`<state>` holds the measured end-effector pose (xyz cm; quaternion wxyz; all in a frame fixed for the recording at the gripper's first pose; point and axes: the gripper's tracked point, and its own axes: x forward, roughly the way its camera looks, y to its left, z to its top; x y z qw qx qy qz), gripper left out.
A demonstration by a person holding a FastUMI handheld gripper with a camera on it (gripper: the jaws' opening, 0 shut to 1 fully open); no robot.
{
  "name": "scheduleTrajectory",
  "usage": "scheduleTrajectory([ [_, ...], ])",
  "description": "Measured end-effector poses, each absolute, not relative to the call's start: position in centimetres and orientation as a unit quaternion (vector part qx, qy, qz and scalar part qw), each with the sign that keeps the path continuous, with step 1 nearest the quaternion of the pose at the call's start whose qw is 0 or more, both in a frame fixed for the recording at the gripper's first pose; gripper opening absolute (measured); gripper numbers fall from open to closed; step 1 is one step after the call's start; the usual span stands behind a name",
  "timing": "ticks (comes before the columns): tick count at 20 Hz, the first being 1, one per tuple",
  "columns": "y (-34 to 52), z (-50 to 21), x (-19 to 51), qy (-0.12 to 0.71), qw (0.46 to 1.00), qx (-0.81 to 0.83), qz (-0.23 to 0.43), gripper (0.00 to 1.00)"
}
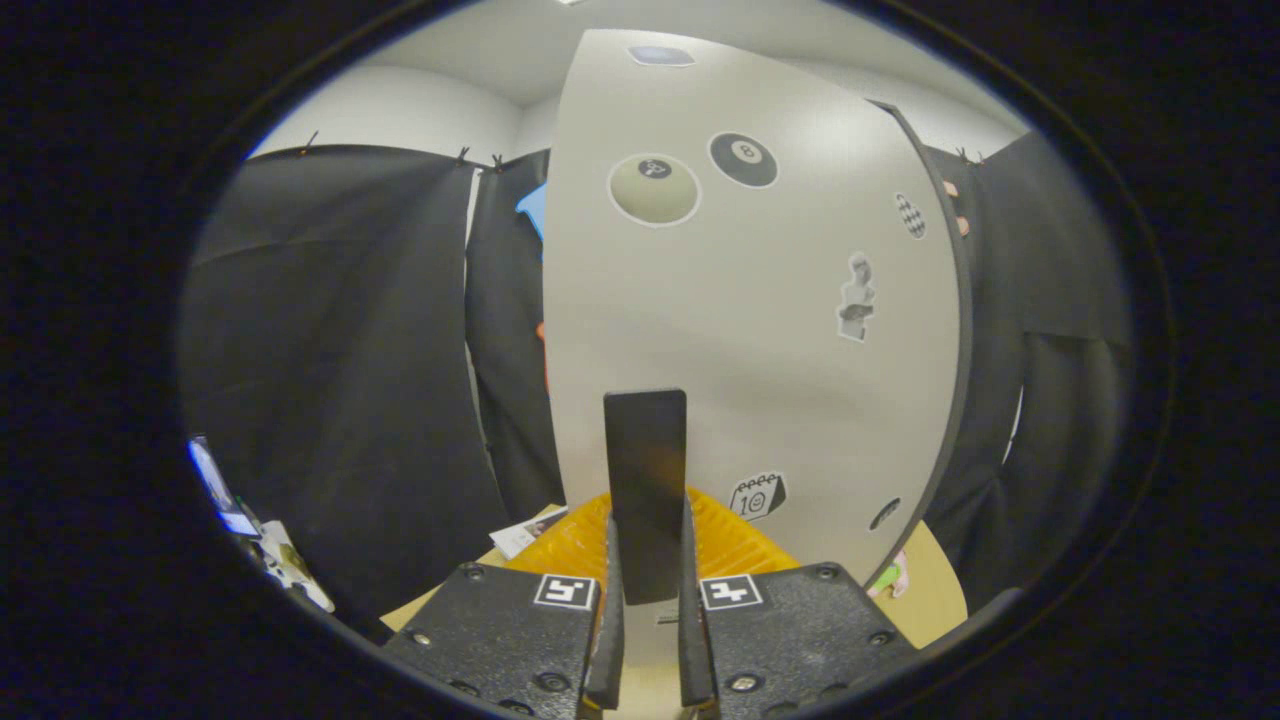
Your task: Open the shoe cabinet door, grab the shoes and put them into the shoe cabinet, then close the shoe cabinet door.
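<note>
The white shoe cabinet door [760,340], dotted with stickers, stands upright right in front of me. Its black flat handle [645,470] rises vertically between my two fingers. My gripper [648,610] is shut on that handle, one finger pressing each side. Low behind the handle, on the table at the foot of the door, lies an orange ribbed thing [735,545]; it may be a shoe, but I cannot tell. The door's dark right edge [958,300] shows. The inside of the cabinet is hidden behind the door.
A light wooden tabletop [935,595] runs under the door and the fingers. A printed paper [525,535] lies on it to the left of the orange thing. Black cloth walls [340,380] close in on both sides, and small clutter [270,555] sits low beside the left one.
</note>
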<state>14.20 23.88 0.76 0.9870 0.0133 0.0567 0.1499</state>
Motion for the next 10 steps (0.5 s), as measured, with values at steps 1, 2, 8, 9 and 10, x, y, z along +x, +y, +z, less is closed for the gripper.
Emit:
scheduleTrajectory([
  [1,22.1,0.7,12.3,0.055,0.988,0.015,0.143,0.25],
  [2,20.2,0.7,10.6,0.051,0.99,0.011,0.133,0.25],
  [8,9.0,-0.2,4.2,0.047,0.997,-0.002,0.059,0.19],
  [9,7.1,-0.4,3.7,0.044,0.998,-0.014,0.049,0.17],
  [10,5.6,0.0,3.2,0.042,0.998,-0.017,0.04,0.14],
])
